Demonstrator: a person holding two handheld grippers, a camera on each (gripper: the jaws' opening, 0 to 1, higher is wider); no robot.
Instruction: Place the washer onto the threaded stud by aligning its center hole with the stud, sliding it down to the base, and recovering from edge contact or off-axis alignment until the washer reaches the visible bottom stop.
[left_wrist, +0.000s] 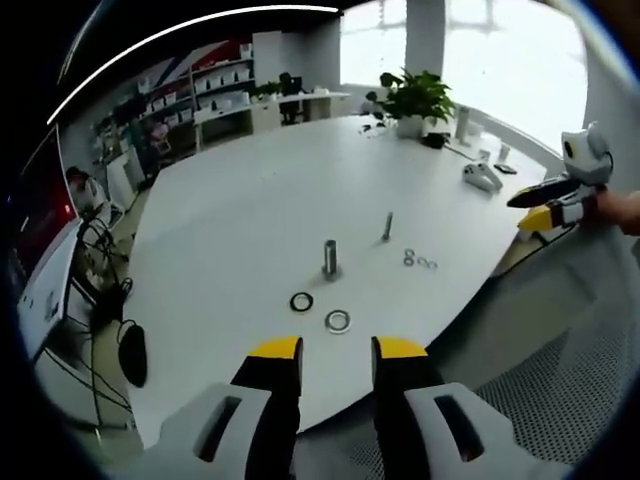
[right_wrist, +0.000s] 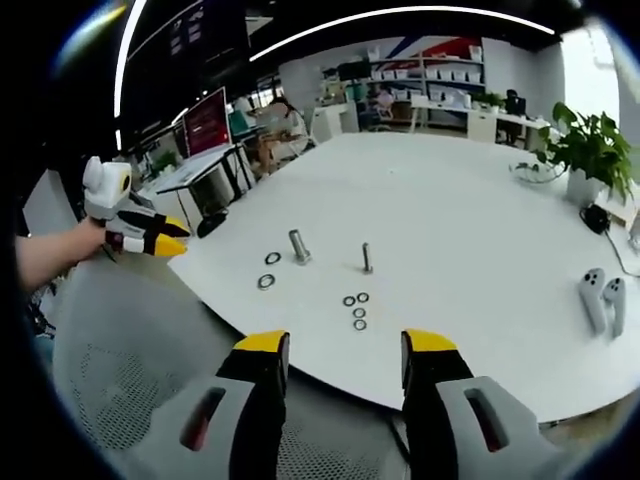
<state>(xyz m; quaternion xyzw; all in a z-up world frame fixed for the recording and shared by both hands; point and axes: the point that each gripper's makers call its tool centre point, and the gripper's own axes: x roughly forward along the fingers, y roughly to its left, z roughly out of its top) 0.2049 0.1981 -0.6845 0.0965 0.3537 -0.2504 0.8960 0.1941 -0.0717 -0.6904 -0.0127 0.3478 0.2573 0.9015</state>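
A thick threaded stud (left_wrist: 330, 258) stands upright on the white table (left_wrist: 250, 200), with a thinner stud (left_wrist: 387, 226) beyond it. A black ring (left_wrist: 301, 301) and a silver washer (left_wrist: 338, 321) lie flat in front of the thick stud. My left gripper (left_wrist: 338, 350) hovers open off the table's near edge, holding nothing. In the right gripper view the thick stud (right_wrist: 299, 246), thin stud (right_wrist: 367, 258), silver washer (right_wrist: 266, 282) and black ring (right_wrist: 272, 258) sit mid-table. My right gripper (right_wrist: 346, 345) is open and empty, short of the table edge.
Several small washers (right_wrist: 357, 310) lie near the thin stud. White controllers (right_wrist: 600, 295) and a potted plant (right_wrist: 590, 150) stand at the table's far side. A mesh chair (right_wrist: 120, 400) is below the table edge. The left gripper (right_wrist: 178, 235) shows in a hand at left; the right gripper (left_wrist: 530, 210) shows at right.
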